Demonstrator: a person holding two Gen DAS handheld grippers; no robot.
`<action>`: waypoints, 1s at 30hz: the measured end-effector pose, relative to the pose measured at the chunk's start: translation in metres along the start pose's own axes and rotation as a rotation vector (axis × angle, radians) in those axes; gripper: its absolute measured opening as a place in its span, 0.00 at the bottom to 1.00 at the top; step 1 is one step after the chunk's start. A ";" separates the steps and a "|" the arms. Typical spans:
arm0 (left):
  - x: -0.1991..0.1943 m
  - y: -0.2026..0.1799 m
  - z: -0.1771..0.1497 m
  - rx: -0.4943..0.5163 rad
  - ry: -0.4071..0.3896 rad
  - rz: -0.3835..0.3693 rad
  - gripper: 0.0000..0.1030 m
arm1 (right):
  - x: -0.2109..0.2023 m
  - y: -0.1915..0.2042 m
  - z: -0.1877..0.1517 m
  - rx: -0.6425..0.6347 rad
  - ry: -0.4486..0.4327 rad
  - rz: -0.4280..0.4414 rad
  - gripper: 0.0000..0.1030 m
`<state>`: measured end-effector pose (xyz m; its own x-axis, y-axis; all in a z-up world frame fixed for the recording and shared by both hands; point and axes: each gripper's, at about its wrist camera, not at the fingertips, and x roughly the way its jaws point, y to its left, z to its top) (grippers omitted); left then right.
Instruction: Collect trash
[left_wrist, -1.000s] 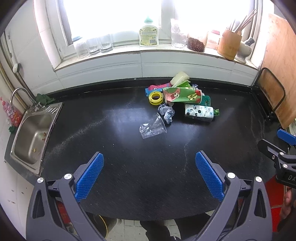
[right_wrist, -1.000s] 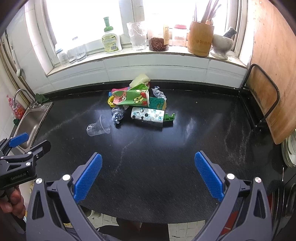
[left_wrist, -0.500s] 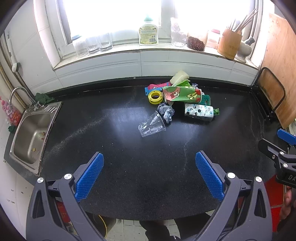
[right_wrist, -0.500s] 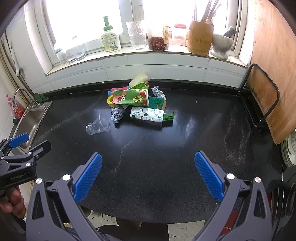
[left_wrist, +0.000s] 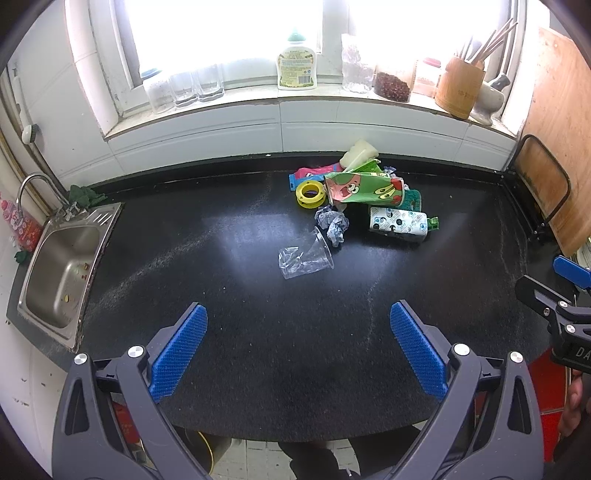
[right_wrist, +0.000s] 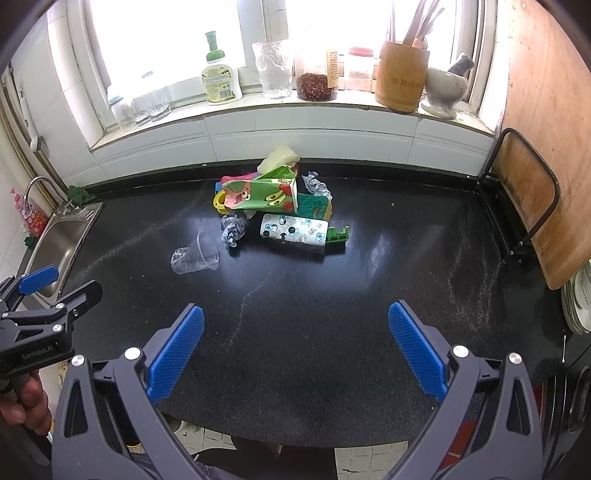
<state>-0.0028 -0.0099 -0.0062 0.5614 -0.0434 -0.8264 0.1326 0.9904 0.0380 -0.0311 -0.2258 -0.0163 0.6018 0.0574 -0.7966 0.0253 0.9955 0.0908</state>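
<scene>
Black and speckled, the bench (left_wrist: 258, 332) carries one heap of trash toward its far edge, at about 12 o'clock from both claws. Nearest lies a clear plastic cup (left_wrist: 304, 254) on its side, with a crumpled grey wad (left_wrist: 332, 223) touching its rim at 1 o'clock. Behind sit a green cartoon carton (left_wrist: 364, 188), a yellow tape ring (left_wrist: 312, 194) and a dotted white pack (left_wrist: 399, 223).

The left claw (left_wrist: 295, 347) hangs over the near edge with its blue pads wide apart, holding nothing. The right claw (right_wrist: 293, 345) is the same: spread and empty.

The likely trouble is the cup. It looks thin and light, so a closing pad could crush it or flick it sideways, and it may roll toward the sink (left_wrist: 62, 273) at 9 o'clock. The heap is loosely stacked, so pulling one piece could drag its neighbours. No bin shows in either view, so where the trash should go cannot be told.

Against the frames a second ago, the heap sits marginally lower in both views. The claws have eased forward a little, their spread unchanged.
</scene>
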 end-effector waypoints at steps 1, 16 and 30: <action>0.001 0.000 0.001 0.001 0.001 -0.001 0.94 | 0.000 0.000 0.000 0.000 -0.001 0.001 0.95; 0.016 0.001 0.008 0.014 0.028 -0.017 0.94 | 0.010 -0.004 0.009 0.007 0.017 0.006 0.95; 0.072 -0.003 0.019 0.147 0.086 -0.111 0.94 | 0.064 -0.039 0.030 0.000 0.055 0.026 0.95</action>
<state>0.0520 -0.0189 -0.0551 0.4657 -0.1335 -0.8748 0.3111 0.9502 0.0206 0.0302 -0.2632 -0.0528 0.5571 0.0870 -0.8259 0.0107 0.9937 0.1119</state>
